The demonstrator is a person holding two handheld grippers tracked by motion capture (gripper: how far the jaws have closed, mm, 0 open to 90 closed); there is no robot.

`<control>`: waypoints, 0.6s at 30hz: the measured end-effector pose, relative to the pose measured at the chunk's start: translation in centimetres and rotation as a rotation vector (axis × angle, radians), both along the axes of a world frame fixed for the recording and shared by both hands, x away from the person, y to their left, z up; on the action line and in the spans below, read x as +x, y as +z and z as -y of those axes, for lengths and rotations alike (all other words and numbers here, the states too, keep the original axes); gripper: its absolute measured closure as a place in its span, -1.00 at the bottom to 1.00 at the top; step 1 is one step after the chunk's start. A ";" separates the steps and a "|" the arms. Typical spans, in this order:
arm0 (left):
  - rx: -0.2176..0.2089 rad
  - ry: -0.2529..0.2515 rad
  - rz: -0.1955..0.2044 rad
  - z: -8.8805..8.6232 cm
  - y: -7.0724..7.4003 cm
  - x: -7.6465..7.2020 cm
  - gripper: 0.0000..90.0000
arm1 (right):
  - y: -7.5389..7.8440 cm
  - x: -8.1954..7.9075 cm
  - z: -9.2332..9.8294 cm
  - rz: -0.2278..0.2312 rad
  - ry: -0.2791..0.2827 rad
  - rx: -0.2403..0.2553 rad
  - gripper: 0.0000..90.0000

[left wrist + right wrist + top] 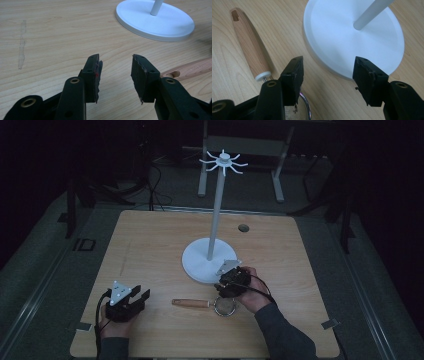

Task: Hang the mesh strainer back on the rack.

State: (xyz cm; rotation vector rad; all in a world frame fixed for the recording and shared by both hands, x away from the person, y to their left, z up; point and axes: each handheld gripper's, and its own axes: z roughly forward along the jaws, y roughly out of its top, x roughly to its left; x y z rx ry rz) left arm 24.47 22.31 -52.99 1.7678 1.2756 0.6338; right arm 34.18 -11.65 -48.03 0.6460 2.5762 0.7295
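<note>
Below the right tongs (327, 80), spread wide and gripping nothing, a strainer (225, 306) is lying flat: metal ring (305, 105) at the near jaw, wooden handle (249, 45) running away past it. Left tongs (116, 75) are standing apart too, empty, the handle's end just beside them. White stand (332, 37) is sitting ahead. Likely light, stiff; mesh delicate. Handle is looking the best hold.

Strainer (212, 304) lies just before the stand's base (197, 262)
</note>
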 end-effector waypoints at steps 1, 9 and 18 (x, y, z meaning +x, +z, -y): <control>0.000 0.000 0.000 0.0 0.0 0.0 0.31 | 0.0 0.0 0.0 0.000 0.000 0.000 -0.08; 0.006 0.001 0.003 0.0 0.0 0.0 0.31 | -0.3 0.0 -0.6 -0.017 0.036 -0.034 -0.08; 0.009 0.001 0.004 -0.1 0.0 0.0 0.31 | -0.8 -0.1 -1.6 -0.041 0.088 -0.078 -0.08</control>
